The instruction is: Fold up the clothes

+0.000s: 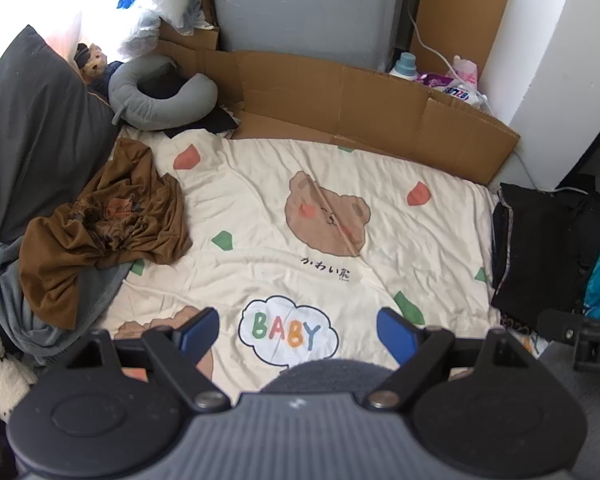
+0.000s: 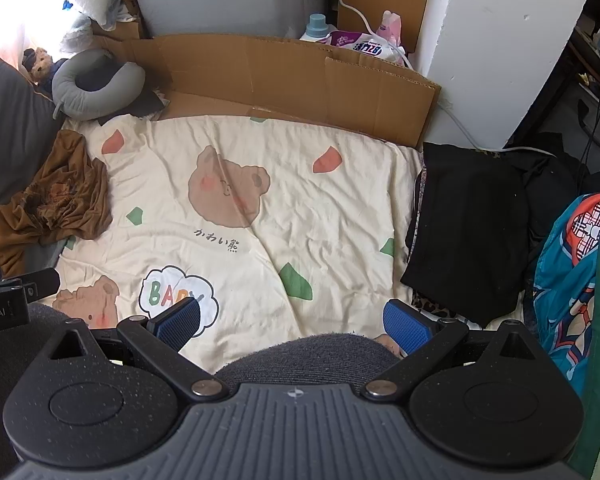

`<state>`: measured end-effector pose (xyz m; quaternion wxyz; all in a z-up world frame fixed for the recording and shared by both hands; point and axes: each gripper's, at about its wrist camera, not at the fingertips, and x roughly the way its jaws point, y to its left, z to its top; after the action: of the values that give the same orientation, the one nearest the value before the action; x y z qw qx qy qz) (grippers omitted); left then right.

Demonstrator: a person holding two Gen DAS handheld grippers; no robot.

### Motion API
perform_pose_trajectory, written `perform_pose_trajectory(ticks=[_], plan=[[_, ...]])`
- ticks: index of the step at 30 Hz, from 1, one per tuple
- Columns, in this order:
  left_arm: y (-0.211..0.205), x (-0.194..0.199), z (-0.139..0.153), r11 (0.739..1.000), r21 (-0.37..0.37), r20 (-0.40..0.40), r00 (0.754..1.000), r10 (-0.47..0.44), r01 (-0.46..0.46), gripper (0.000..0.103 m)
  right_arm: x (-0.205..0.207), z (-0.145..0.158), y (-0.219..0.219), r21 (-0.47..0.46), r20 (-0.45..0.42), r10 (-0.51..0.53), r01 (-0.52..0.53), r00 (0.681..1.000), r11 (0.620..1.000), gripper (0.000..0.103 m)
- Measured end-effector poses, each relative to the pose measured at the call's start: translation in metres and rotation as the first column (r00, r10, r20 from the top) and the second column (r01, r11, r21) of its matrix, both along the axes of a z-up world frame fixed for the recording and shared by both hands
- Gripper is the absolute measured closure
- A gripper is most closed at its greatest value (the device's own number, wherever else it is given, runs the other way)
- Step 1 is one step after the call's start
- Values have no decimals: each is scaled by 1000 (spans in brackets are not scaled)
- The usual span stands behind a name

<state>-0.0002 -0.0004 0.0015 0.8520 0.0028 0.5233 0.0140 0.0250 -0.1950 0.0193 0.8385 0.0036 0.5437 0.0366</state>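
Between garments: both claws, left (image 1: pixel 298 330) and right (image 2: pixel 294 320), spread and empty above the bed (image 1: pixel 380 216); next, reach left for the brown shirt (image 1: pixel 112 224)

The left gripper (image 1: pixel 298 330) has a dark grey body with ridges across the top. Two big round black discs sit at 4 and 8 o'clock in its own view. Flat black bars with shiny silver screws run out to two blue pads. The right gripper (image 2: pixel 296 322) looks the same, and its blue fingers (image 2: pixel 407 327) have a bumpy grid. A small cross mark sits at the middle of its ridged top. A knee (image 2: pixel 300 354) in fuzzy dark grey cloth shows between the bars in each view.
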Motion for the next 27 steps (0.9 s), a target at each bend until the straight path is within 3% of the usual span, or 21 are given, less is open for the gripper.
perform_pose_trajectory(ticks=[18, 27], plan=[[2, -2, 1, 1000, -25, 10, 1000, 4, -4, 15, 0, 3, -1, 8, 10, 3, -3, 1000, 1000, 2], [-4, -4, 4, 1000, 12, 23, 1000, -10, 10, 14, -3, 6, -2, 23, 39, -2, 1, 999, 1000, 2]])
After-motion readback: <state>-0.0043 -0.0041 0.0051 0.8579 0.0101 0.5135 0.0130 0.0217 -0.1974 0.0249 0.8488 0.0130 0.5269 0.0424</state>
